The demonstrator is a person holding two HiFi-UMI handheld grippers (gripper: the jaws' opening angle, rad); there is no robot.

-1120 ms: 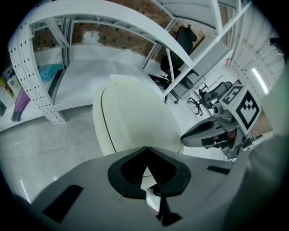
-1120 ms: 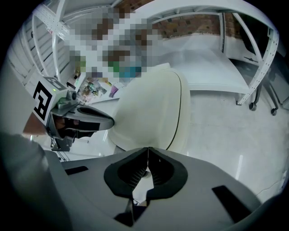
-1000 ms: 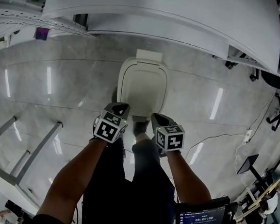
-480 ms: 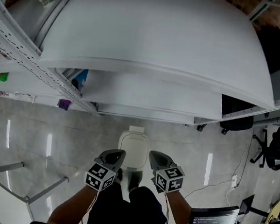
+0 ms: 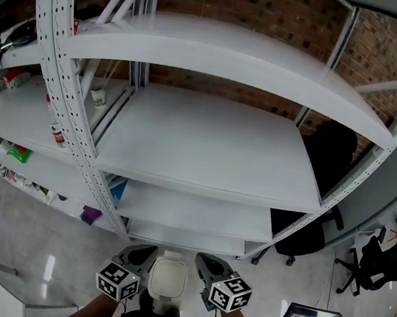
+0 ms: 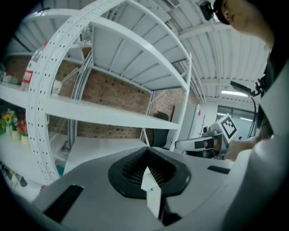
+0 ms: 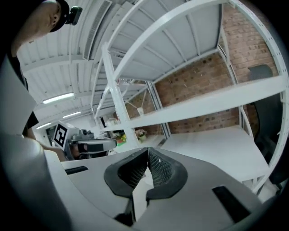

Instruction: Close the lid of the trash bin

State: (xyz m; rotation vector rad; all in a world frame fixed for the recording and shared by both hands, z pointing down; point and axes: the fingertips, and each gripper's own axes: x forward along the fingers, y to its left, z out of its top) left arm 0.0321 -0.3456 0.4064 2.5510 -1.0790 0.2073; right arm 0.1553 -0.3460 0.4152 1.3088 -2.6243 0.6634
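2 grippers, both with jaws pressed together, nothing in them: left gripper (image 5: 138, 254), right gripper (image 5: 207, 262). Bin (image 5: 167, 277) sits between them at the frame's bottom edge. Only its white top shows, small; its base is hidden. Both gripper views face shelves (image 5: 207, 141).

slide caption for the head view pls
Left gripper and right gripper flank the white trash bin by white metal shelving.
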